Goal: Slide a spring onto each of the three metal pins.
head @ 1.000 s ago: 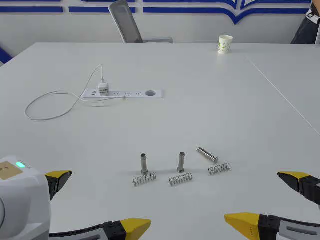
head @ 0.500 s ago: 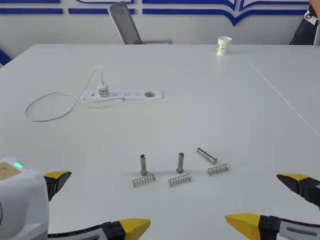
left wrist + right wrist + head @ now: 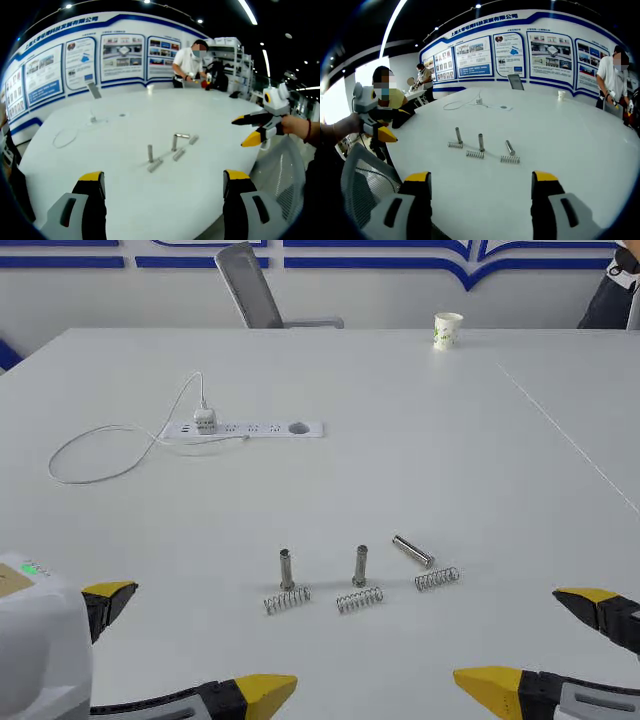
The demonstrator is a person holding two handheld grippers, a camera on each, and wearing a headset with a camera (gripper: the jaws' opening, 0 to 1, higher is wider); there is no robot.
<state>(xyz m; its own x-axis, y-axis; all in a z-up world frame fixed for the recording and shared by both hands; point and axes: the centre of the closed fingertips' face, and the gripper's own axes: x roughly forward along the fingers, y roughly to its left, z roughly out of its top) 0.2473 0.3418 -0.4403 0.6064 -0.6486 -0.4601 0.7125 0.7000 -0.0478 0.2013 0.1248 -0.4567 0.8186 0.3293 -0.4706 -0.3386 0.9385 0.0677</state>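
The left gripper [image 3: 188,645] is held low at the near edge of the white table [image 3: 420,440], its yellow-tipped jaws spread wide with nothing between them. Ahead, three metal pins are set in a row. The left pin [image 3: 286,568] and the middle pin [image 3: 360,565] are stood upright, and the right pin [image 3: 413,551] is laid on its side. One spring is laid just in front of each: the left spring [image 3: 287,599], the middle spring [image 3: 360,599] and the right spring [image 3: 437,578]. None is threaded on. The right gripper [image 3: 505,635] is likewise held spread and empty. Since a second ago no pin or spring is moved, and both grippers are kept back. The task is therefore judged unstarted, with all three springs still to be picked up.
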